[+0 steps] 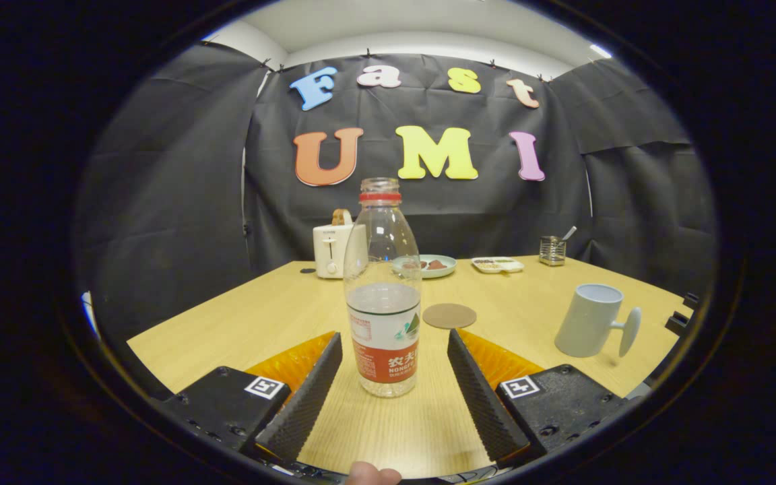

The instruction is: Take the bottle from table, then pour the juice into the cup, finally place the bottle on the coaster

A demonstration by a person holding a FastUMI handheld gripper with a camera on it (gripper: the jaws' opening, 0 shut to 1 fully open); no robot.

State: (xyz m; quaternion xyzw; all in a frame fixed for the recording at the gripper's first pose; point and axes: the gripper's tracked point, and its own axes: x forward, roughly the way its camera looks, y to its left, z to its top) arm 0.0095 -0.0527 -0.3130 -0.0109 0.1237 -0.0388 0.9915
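A clear plastic bottle with a red label and a red neck ring stands upright and uncapped on the wooden table. It is about half full of clear liquid. My gripper is open, and the bottle's base stands between the two fingertips, nearer the left finger, with a gap on each side. A round brown coaster lies flat just beyond the fingers, right of the bottle. A pale grey cup with a handle stands further right, beyond the right finger.
At the table's far side stand a white toaster, a light plate with food, a small white tray and a metal holder with a utensil. A fingertip of a person shows behind the gripper.
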